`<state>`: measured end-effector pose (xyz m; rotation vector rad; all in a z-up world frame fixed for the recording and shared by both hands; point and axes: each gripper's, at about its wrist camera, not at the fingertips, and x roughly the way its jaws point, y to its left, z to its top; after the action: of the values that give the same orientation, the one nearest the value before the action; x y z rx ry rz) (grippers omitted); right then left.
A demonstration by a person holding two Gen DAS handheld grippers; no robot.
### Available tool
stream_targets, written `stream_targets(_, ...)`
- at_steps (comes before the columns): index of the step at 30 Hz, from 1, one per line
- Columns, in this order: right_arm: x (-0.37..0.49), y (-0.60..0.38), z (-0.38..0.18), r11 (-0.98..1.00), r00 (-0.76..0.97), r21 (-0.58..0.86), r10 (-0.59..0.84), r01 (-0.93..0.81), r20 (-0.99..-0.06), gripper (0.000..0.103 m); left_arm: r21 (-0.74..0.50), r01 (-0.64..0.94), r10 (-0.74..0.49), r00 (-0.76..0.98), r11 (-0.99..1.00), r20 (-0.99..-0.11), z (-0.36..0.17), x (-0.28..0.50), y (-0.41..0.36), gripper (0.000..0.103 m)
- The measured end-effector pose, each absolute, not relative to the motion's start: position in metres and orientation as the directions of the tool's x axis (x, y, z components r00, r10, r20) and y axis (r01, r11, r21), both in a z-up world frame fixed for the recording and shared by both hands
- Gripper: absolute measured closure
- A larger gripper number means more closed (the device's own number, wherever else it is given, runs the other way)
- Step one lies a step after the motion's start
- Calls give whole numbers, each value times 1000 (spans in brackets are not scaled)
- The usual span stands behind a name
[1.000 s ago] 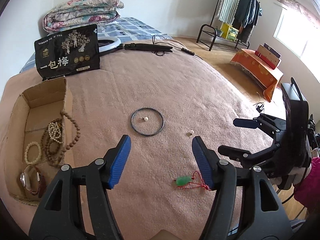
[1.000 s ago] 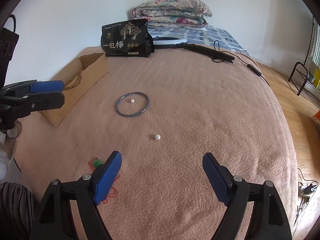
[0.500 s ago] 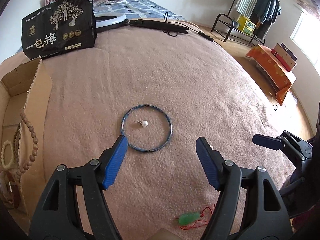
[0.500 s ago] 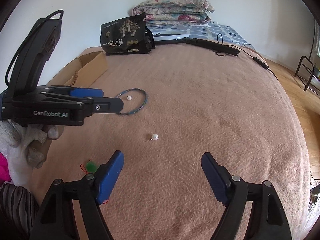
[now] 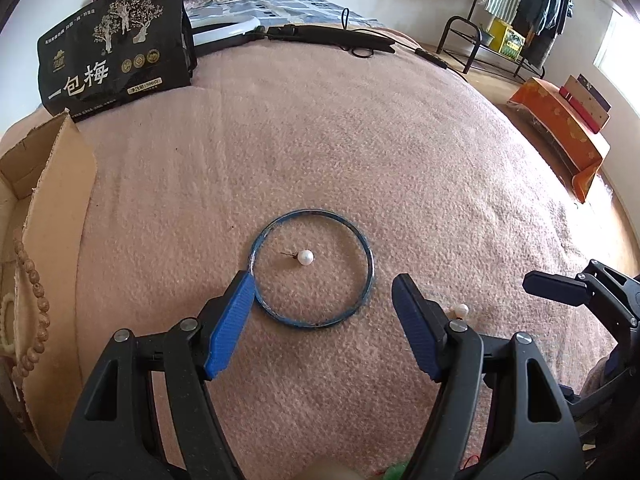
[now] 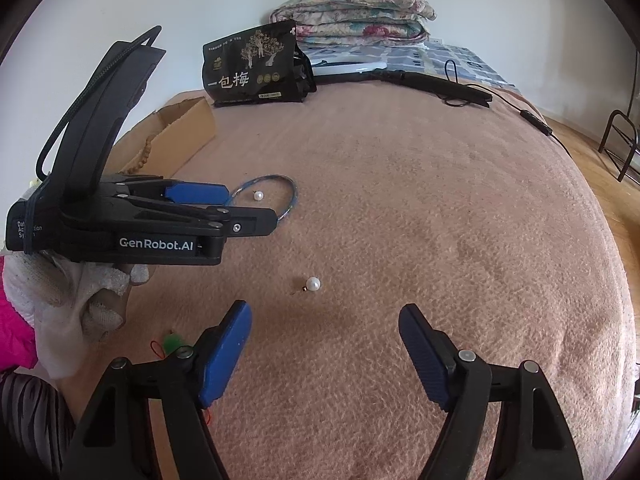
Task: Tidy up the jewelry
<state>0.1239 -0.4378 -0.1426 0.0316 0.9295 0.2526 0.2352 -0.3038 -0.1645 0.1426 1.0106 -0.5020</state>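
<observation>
Blue bangle (image 5: 312, 267) lies flat on the pink blanket (image 5: 360, 152) of the bed – it's the landmark here. One pearl stud (image 5: 306, 257) sits inside the bangle, a bit left of centre, pin pointing left. L gripper (image 5: 323, 308) hovers over the bangle's near edge w/ jaws wide apart, nothing between the pads; its left pad (image 5: 230, 328) overlaps the bangle's near-left rim in view, contact can't be told. Second pearl stud (image 6: 313, 283) is near the bangle, on its right in the left wrist view, out on bare blanket. R gripper (image 6: 325, 344) sits just short of that stud – jaws wide but closing, empty. Green pendant on red cord (image 6: 171, 342) lies toward the person from the bangle, beside the R gripper's left pad. Cardboard box (image 5: 44, 216) w/ wooden bead strings (image 5: 34, 304) over its wall stands left of the bangle; black snack bag (image 5: 116, 36) beyond it, at the far side
</observation>
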Motion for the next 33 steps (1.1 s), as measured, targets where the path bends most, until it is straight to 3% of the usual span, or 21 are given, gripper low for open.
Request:
stream_targets(1,125,-437,-143,970,570,134,229,-204,-789,26,-106,467,-331,433,878,-838,-165,235,-305,24)
stream_targets(5,130,-435,-145,968,566,137,236,-211,-790,31,-92,452,-311,439,887,-843,-172,238,-303,23)
stream_targets(12,138,-430,-150,961,549,159,262,-228,-794,53,-85,455,-314,456,886,-833,-174,237,-301,23)
stream_targets(17,144,-427,-151,953,539,186,291,-241,-790,66,-86,452,-315,461,888,-830,-174,237,-299,32)
stream_targets(23,146,-420,-157,955,524,159,272,-251,-807,76,-85,456,-317,462,886,-828,-173,237,-299,33)
stream_targets(28,143,-424,-159,959,523,157,262,-236,-811,93,-90,457,-322,460,885,-827,-172,237,-298,33)
stream_targets(33,138,-431,-153,963,542,158,254,-217,-801,94,-100,467,-339,462,879,-819,-166,232,-298,33)
